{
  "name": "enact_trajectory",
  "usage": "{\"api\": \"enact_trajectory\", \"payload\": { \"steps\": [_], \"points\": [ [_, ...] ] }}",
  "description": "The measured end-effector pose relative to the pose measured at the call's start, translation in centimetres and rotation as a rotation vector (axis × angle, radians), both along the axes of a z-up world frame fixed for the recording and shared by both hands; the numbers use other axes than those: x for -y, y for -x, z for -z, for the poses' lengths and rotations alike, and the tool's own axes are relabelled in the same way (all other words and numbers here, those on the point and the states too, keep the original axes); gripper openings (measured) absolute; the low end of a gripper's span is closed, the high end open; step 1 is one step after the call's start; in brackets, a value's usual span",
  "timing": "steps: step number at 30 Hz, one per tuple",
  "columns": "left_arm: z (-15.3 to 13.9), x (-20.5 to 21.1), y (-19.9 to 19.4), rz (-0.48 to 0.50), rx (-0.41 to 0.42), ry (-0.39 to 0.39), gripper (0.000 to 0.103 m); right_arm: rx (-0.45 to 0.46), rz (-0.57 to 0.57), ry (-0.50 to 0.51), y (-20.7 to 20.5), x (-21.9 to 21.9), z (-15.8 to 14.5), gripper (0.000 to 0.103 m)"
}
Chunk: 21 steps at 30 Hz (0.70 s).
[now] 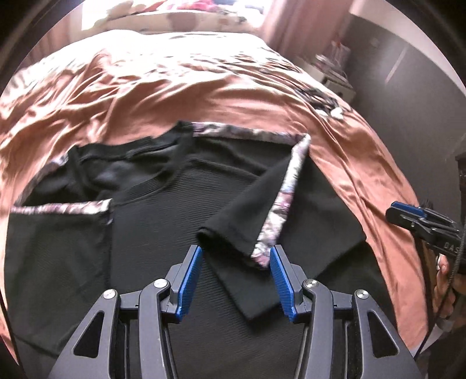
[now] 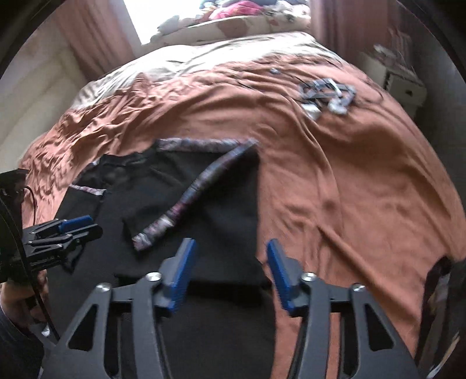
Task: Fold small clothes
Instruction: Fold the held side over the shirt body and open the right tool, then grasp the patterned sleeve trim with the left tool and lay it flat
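Observation:
A black ribbed top (image 1: 163, 210) with floral-trimmed sleeves lies flat on the bed; it also shows in the right wrist view (image 2: 145, 186). Its right sleeve (image 1: 250, 221) is folded in diagonally across the body, with the cuff between my left gripper's fingers. My left gripper (image 1: 236, 256) is open just above the cuff and holds nothing. My right gripper (image 2: 230, 250) is open and empty over the top's right edge. It shows in the left wrist view (image 1: 413, 218) at the far right, and my left gripper shows at the left of the right wrist view (image 2: 78, 224).
A rust-orange bedspread (image 2: 335, 180) covers the bed. A small pile of dark and grey objects (image 2: 326, 93) lies on it at the far right. Pillows and clothes are at the head (image 2: 238, 14). A white nightstand (image 2: 404, 84) stands beside the bed.

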<state>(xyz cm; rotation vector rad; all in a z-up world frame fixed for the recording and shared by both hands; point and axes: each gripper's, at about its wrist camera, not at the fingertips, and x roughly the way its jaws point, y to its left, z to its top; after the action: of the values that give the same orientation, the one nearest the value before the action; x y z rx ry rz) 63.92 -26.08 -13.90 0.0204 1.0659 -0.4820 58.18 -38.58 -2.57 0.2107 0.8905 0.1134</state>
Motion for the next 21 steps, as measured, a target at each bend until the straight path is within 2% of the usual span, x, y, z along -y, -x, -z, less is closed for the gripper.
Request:
{"api": "enact_trajectory", "payload": {
  "steps": [7,17,21],
  "points": [
    [1.4,3.6,-0.3,0.105,0.006,-0.060,0.051,-0.017,0.069,-0.079,1.1,2.4,3.5,0.031],
    [4.9,6.9,-1.1,0.167,0.007,-0.200,0.051,0.026,0.095,-0.196,0.7,4.3,6.6,0.030],
    [5.5,7.4,-1.4,0.179,0.029,-0.237,0.051,0.032,0.067,-0.210,0.0,4.1,7.9,0.030]
  ]
}}
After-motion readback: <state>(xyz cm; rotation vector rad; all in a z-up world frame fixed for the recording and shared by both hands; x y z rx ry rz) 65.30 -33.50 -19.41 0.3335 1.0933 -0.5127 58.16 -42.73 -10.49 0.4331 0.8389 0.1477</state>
